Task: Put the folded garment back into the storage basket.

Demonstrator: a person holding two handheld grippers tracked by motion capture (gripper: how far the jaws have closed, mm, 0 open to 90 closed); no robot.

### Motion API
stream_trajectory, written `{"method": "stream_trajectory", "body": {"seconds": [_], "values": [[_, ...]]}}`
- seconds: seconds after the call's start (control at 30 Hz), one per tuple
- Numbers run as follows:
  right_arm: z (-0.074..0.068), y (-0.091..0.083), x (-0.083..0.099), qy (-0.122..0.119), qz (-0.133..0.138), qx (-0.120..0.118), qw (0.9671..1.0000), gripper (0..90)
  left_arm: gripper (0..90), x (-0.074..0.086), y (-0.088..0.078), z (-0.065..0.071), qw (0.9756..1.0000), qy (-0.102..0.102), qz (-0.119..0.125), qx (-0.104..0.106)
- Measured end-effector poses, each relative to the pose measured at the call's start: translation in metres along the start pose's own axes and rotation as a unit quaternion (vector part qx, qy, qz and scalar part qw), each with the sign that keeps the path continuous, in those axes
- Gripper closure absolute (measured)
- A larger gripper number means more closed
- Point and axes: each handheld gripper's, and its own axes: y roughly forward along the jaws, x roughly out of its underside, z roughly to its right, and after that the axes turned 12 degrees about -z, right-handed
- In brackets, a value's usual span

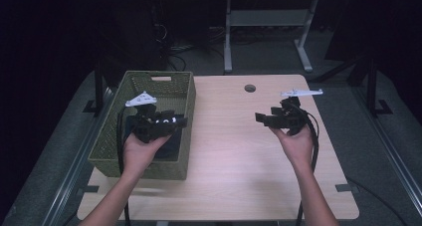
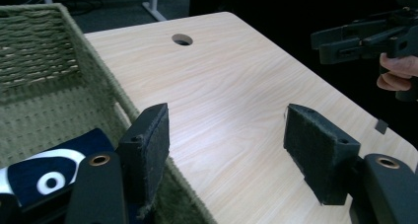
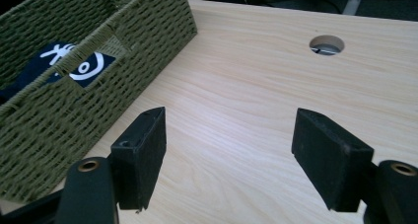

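Black padded jaws of the left tongs (image 2: 226, 150) stand wide apart with nothing between them; the left tongs hang over the right rim of the basket (image 1: 186, 94). Right tongs (image 3: 229, 157) are equally wide open and empty, held above bare table (image 1: 234, 156) well apart from the basket.

Dark blue cloth (image 3: 74, 66) with a white printed pattern lies flat on the basket floor; its long axis cannot be told. Olive woven basket sits on the left part of the table, long axis running away from the person. Light wood-grain table has a round cable hole (image 1: 250, 88) near the far edge. Surrounding room is dark, with a metal desk frame (image 1: 268, 32) behind.
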Motion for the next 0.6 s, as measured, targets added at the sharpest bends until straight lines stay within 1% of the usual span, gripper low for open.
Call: {"method": "stream_trajectory", "body": {"seconds": [0.13, 0.3, 0.37, 0.57, 0.6], "values": [[0.007, -0.004, 0.006, 0.006, -0.005, 0.01, 0.9999, 28.7, 32.5, -0.001, 0.004, 0.008, 1.0, 0.007, 0.001, 0.004], [0.016, -0.009, 0.013, 0.012, -0.005, 0.02, 0.9997, 28.6, 30.6, -0.002, 0.011, 0.016, 0.9998, 0.012, -0.002, 0.013], [0.02, -0.012, 0.017, 0.016, -0.005, 0.024, 0.9996, 28.6, 30.5, -0.002, 0.013, 0.019, 0.9997, 0.019, -0.005, 0.013], [0.032, -0.02, 0.029, 0.024, -0.009, 0.035, 0.999, 28.4, 30.0, -0.003, 0.021, 0.03, 0.9995, 0.022, -0.003, 0.022], [0.034, -0.022, 0.031, 0.027, -0.009, 0.037, 0.9989, 28.4, 30.0, -0.003, 0.023, 0.032, 0.9994, 0.026, -0.004, 0.023]]}}
